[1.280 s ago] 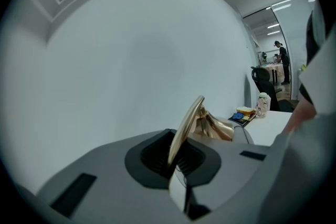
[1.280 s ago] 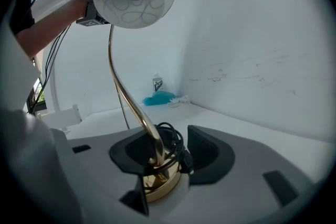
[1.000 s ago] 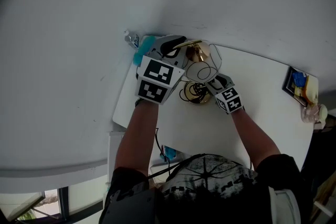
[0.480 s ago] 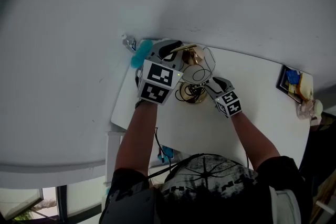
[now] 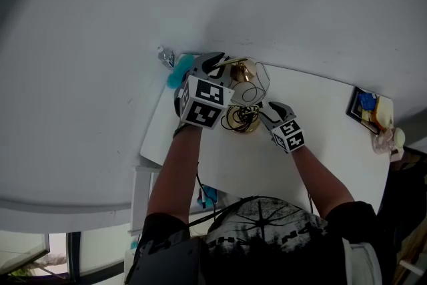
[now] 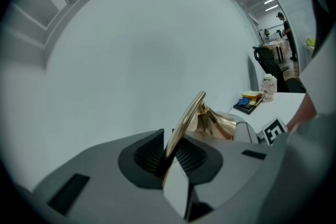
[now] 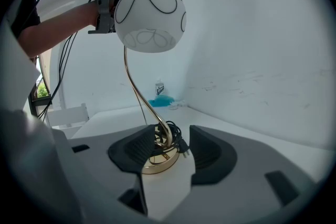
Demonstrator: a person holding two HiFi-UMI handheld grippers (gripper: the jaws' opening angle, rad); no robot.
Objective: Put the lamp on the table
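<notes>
Slackening slightly over the last second, the jaws of the left gripper [image 6: 170, 153] are still pinching the thin curved gold stem [image 6: 185, 122] near its top. Left of centre in the head view, the white table [image 5: 320, 120] is bearing the upright white-globed gold lamp [image 7: 149, 17]. The right gripper [image 7: 163, 150] is hovering wide open and empty, beside the round gold base [image 7: 157, 162].

Grey left tongs [image 6: 169, 150] and right tongs [image 7: 160, 148], black-and-white marker cubes [image 5: 203, 102], black shirt [image 5: 267, 227] with white pattern
</notes>
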